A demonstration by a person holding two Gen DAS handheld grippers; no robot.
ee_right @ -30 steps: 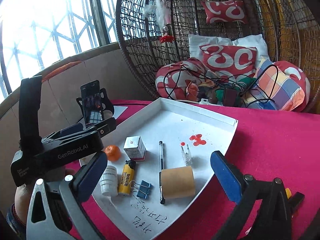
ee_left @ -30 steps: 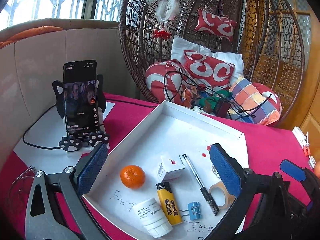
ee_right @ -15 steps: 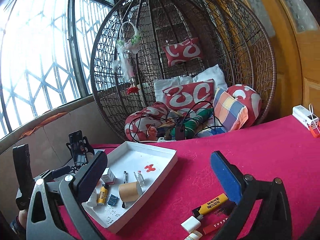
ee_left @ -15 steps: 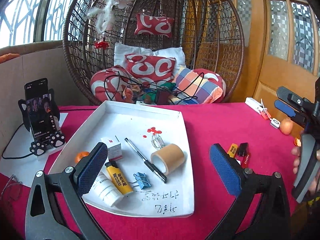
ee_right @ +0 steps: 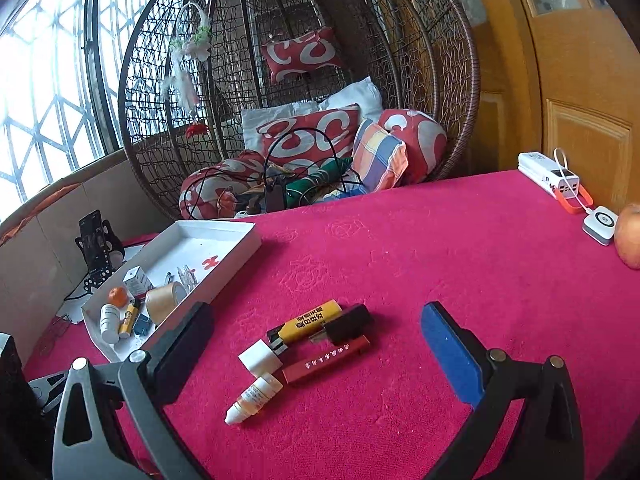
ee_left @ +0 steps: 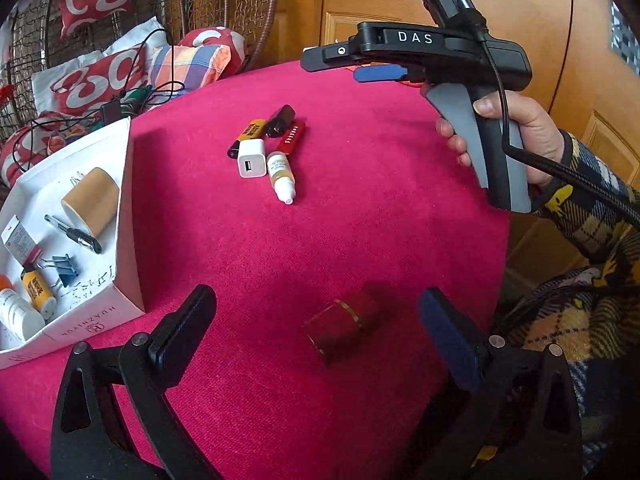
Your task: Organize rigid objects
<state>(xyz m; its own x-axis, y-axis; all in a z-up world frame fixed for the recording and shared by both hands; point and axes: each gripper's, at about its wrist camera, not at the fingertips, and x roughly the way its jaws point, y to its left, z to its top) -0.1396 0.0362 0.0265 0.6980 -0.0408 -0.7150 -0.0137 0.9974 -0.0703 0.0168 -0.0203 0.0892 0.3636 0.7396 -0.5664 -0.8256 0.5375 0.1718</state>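
**A:** At the far left, why is the white tray [ee_left: 120,216] so full? I count a tape roll [ee_left: 91,200], a pen [ee_left: 74,233] and a blue binder clip [ee_left: 64,266].

**B:** I'd judge it's the collecting place; sorted things lie inside its walls.

**A:** And the cluster mid-cloth?

**B:** Still loose on the red tablecloth [ee_left: 360,208], well apart from the tray: a white charger plug [ee_left: 252,163] touching a dropper bottle [ee_left: 281,178], with a yellow lighter [ee_right: 310,320] and a red stick [ee_right: 326,360] packed beside them.

**A:** The left gripper [ee_left: 316,334]?

**B:** Wide apart, holding nothing, straddling a dark red cylinder [ee_left: 342,326] lying on its side, probably the next pick.

**A:** The right gripper [ee_right: 316,354]?

**B:** Also spread wide and holding nothing, facing that cluster of 4.
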